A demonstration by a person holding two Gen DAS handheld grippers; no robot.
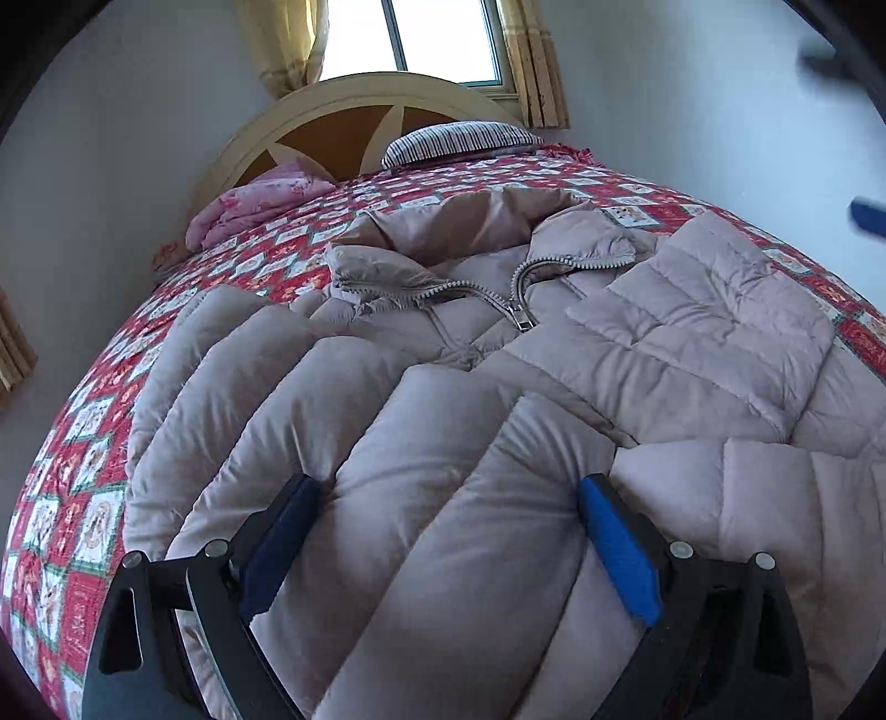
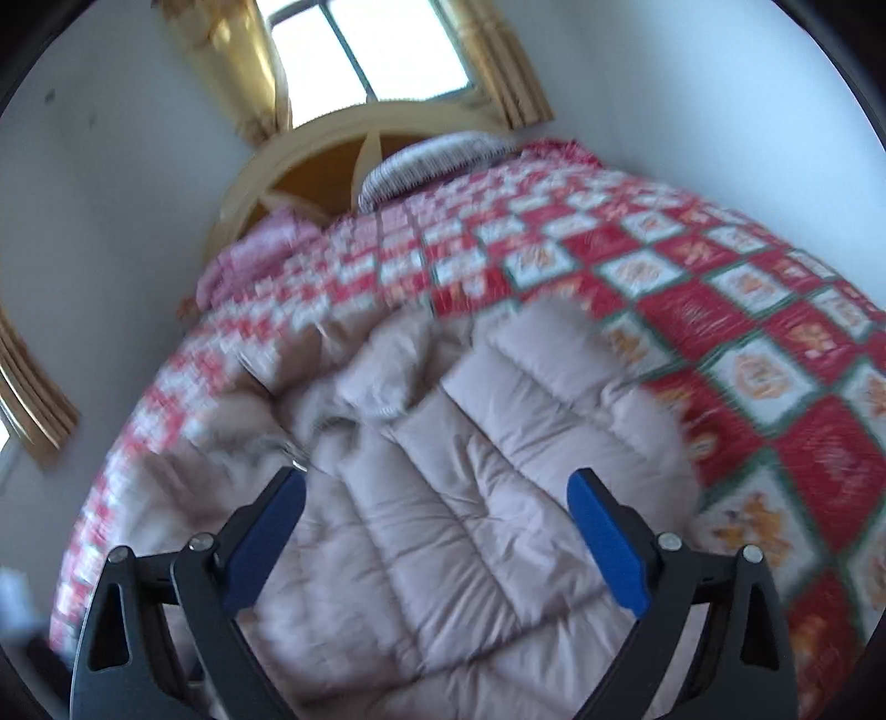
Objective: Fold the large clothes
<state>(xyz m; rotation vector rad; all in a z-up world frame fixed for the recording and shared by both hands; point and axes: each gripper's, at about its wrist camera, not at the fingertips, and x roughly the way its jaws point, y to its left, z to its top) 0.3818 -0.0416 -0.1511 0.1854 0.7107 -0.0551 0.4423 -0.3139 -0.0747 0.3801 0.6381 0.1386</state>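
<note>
Bright daylight from window [image 1: 437, 39] — blown out, right view motion-blurred, fisheye-curved edges

Down jacket [image 1: 443, 421]: pale mauve-grey, quilted in channels, metal-toned zipper [image 1: 520, 310]. Bedspread [image 1: 83, 476]: red and white checks with orange motifs, green edging; pillow [image 1: 459, 141] at upper centre finely striped dark on white, folded blanket [image 1: 255, 205] at upper left pink floral. Headboard [image 1: 332, 127] cream with brown panels, curtains [image 1: 537, 61] yellow-gold; claw fingers [image 1: 620, 554] blue on black frames.
</note>
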